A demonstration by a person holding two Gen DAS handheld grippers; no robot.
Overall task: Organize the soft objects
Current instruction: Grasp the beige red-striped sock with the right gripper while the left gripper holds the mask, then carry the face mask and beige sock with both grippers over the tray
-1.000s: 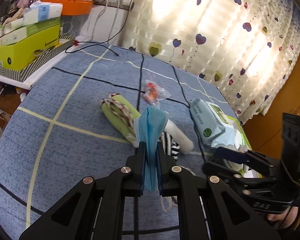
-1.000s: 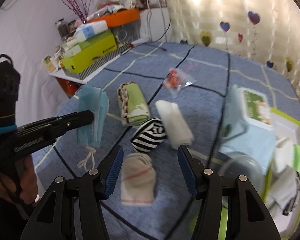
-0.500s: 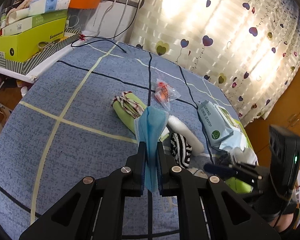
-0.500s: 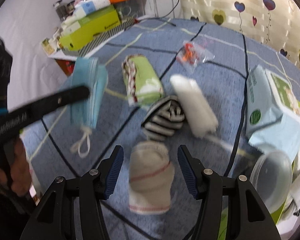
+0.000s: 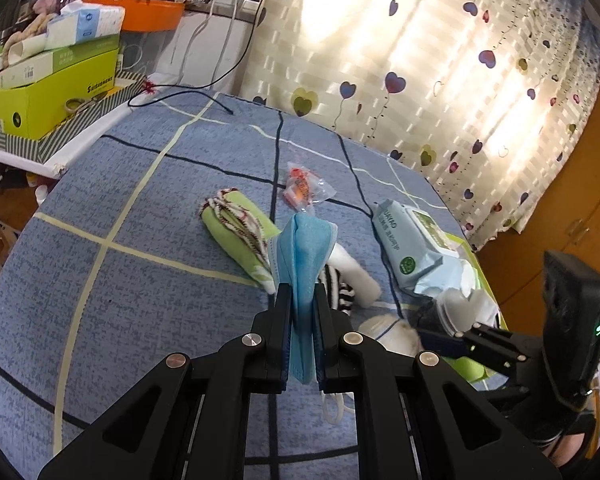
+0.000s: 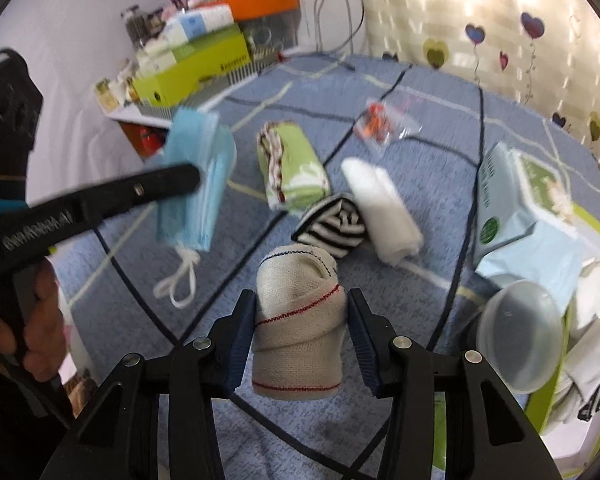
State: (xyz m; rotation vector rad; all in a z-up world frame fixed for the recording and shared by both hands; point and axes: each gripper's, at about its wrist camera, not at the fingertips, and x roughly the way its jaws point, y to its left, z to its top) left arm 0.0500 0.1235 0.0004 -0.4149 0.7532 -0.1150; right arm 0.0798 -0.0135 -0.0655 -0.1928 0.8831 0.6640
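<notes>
My left gripper (image 5: 302,294) is shut on a folded blue face mask (image 5: 306,248) and holds it above the blue cloth; the mask also shows in the right wrist view (image 6: 196,184), its ear loops hanging. My right gripper (image 6: 302,308) is open, its pads on either side of a rolled beige sock (image 6: 300,320) lying on the cloth. Beyond it lie a striped black-and-white sock (image 6: 334,226), a white rolled cloth (image 6: 382,210) and a green rolled towel (image 6: 294,168).
A wet-wipes pack (image 6: 512,200) and a clear round lid (image 6: 518,336) sit at the right by a green tray (image 6: 592,224). A small plastic packet (image 6: 380,122) lies farther back. Boxes (image 5: 56,84) stack on a shelf at the left.
My right gripper has moved forward and down so that the beige sock now lies between its pads. My left gripper still holds the mask, shifted slightly.
</notes>
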